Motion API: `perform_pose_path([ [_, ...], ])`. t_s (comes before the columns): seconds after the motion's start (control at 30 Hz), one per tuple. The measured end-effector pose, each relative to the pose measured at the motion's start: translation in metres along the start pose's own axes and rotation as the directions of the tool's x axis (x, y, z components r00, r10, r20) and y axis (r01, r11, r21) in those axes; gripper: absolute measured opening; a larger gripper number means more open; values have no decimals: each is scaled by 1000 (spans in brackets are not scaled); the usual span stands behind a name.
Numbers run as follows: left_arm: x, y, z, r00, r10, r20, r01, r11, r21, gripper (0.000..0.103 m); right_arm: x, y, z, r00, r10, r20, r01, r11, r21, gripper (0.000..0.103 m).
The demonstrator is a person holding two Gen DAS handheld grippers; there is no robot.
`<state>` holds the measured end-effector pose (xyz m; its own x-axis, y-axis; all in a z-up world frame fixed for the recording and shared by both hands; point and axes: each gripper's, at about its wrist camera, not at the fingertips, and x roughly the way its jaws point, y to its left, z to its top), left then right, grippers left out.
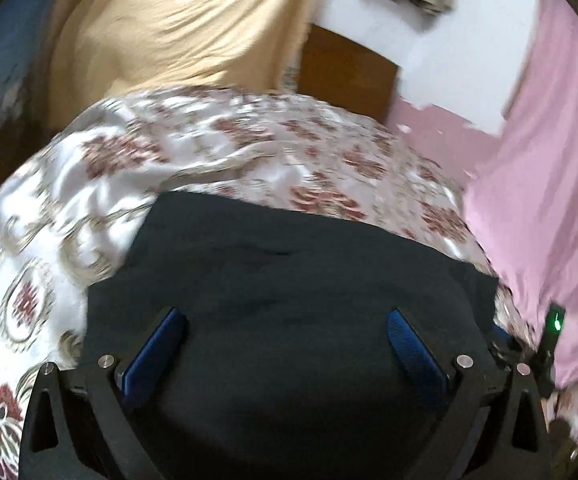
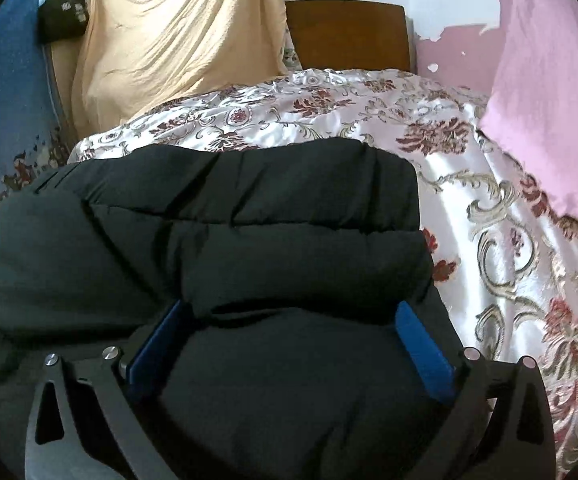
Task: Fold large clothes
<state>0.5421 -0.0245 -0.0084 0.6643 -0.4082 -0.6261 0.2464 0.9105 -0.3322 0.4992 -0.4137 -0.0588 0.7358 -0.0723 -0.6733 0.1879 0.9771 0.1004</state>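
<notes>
A black padded jacket [image 2: 249,208] lies in puffy folds on a bed with a floral satin bedspread [image 2: 509,240]. My right gripper [image 2: 289,316] hovers low over the jacket's near part, jaws spread wide, and a thick roll of the jacket bulges between the blue pads [image 2: 421,344]. I cannot see the pads pinching it. In the left wrist view the same jacket [image 1: 289,264] fills the lower middle. My left gripper [image 1: 285,320] stands open just above its smooth dark surface, with nothing clamped between its blue fingers [image 1: 157,348].
A pink cloth [image 2: 549,100] covers the right side and a yellow cloth [image 2: 169,32] hangs at the back left. A wooden headboard [image 2: 349,36] stands behind the bed. A black bag [image 2: 63,12] hangs at far left. A black device with a green light [image 1: 553,320] shows at the left view's right edge.
</notes>
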Motion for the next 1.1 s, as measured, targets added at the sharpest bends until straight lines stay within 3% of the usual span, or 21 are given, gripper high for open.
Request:
perform_pose_path([
  [0.13,19,4,-8,999,30,-36,-30,1000,5,103,8,1,0,1000,24,-10,-24,1000,17,102],
  [0.27,32,-4,-15,998,66,-15,-65,996,60,103,12,0,-1,999,41,-13,-40,999,33,102],
  [0.53,35,0,-25,997,64,34,-66,996,61,103,11,-4,-6,997,71,0,-71,996,60,102],
  [1.1,37,5,-30,998,57,41,-59,997,54,103,11,-12,-11,994,107,15,-107,990,86,102],
])
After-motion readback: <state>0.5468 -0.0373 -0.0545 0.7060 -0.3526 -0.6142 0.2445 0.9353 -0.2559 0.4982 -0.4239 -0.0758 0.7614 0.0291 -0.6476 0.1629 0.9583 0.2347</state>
